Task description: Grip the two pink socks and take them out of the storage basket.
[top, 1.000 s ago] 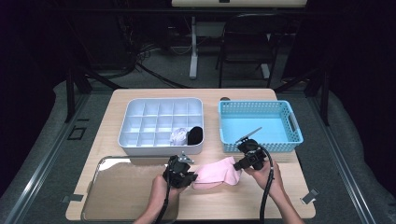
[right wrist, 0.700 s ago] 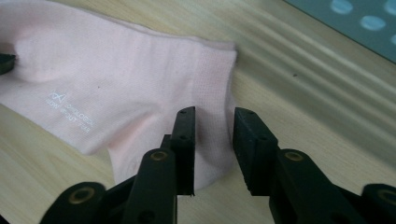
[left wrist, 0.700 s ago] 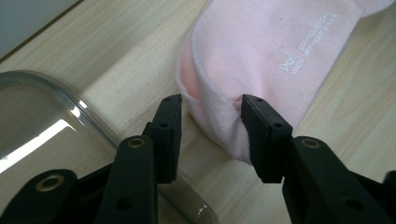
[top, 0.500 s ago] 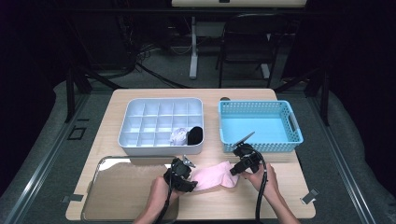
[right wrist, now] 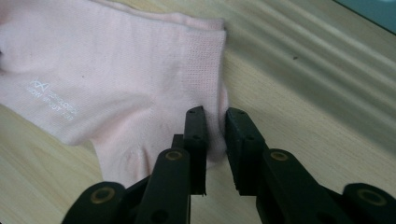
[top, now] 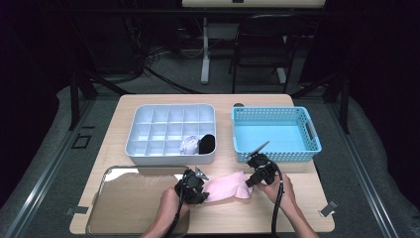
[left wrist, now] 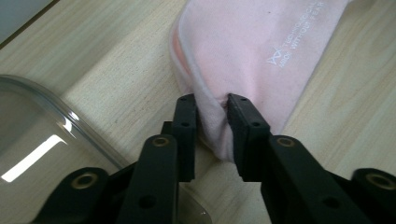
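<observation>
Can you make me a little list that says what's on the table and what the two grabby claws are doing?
held thing: pink sock, flat on the table
left gripper: jaws have just been closing, pinching one end of the sock
right gripper: jaws have just been closing, pinching the other end
white box: many small compartments; a whitish bundle and a black bundle sit side by side in the near row
blue basket: right of the white box, looks empty
shiny tray: near left corner of the table
</observation>
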